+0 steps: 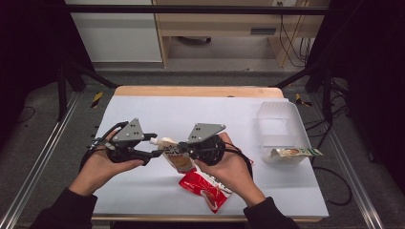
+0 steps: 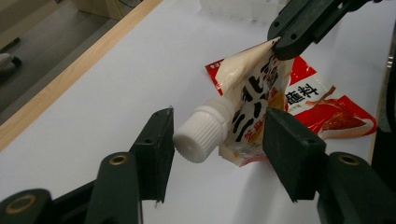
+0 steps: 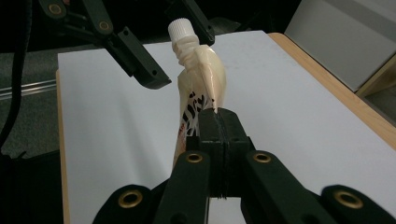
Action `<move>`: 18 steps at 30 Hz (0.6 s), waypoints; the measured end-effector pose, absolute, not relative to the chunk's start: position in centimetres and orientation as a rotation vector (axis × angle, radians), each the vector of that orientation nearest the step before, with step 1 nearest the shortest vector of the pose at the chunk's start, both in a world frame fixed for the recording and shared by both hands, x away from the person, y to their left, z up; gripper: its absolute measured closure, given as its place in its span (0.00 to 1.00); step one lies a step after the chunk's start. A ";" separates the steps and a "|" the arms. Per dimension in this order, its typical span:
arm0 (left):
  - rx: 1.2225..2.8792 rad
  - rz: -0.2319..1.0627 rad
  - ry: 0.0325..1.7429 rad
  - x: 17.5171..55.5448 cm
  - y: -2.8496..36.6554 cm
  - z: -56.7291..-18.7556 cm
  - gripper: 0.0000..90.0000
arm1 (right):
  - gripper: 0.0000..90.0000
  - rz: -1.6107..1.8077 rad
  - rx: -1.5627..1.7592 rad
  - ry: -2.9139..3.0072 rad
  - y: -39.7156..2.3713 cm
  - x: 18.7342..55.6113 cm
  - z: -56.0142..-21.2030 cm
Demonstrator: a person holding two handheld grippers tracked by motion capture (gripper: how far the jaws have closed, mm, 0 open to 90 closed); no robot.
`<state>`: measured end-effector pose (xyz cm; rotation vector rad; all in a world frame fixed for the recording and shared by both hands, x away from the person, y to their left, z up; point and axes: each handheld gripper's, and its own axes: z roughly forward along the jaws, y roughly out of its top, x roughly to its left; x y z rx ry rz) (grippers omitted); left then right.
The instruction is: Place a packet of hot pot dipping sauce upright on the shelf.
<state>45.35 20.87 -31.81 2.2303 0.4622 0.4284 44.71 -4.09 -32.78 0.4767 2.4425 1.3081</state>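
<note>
Pouch (image 3: 201,79) clamped by right gripper (image 3: 218,122); its cap (image 2: 200,135) sits between left gripper's (image 2: 217,142) open, unclenched jaws.

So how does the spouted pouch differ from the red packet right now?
The spouted pouch is cream with black lettering and a white screw cap; the red packet has no cap that shows. The pouch is held up off the table, pinched by the right tongs; the red packet lies flat on the white table. Both are soft printed food packs.
</note>
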 end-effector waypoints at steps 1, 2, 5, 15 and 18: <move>2.235 0.430 0.459 45.3 20.9 -31.7 0.51 | 1.00 1.309 0.478 2.440 -4.1 44.7 -32.8; 2.241 0.429 0.457 45.3 20.9 -31.7 0.52 | 1.00 1.310 0.474 2.442 -4.1 44.7 -32.7; 2.246 0.425 0.455 45.4 21.0 -31.6 0.54 | 1.00 1.310 0.470 2.442 -4.1 44.5 -32.6; 2.249 0.404 0.474 45.8 21.4 -32.0 0.69 | 1.00 1.314 0.473 2.445 -3.9 44.6 -32.6; 2.229 0.380 0.484 46.1 21.6 -32.1 0.69 | 1.00 1.328 0.484 2.446 -3.9 44.7 -32.6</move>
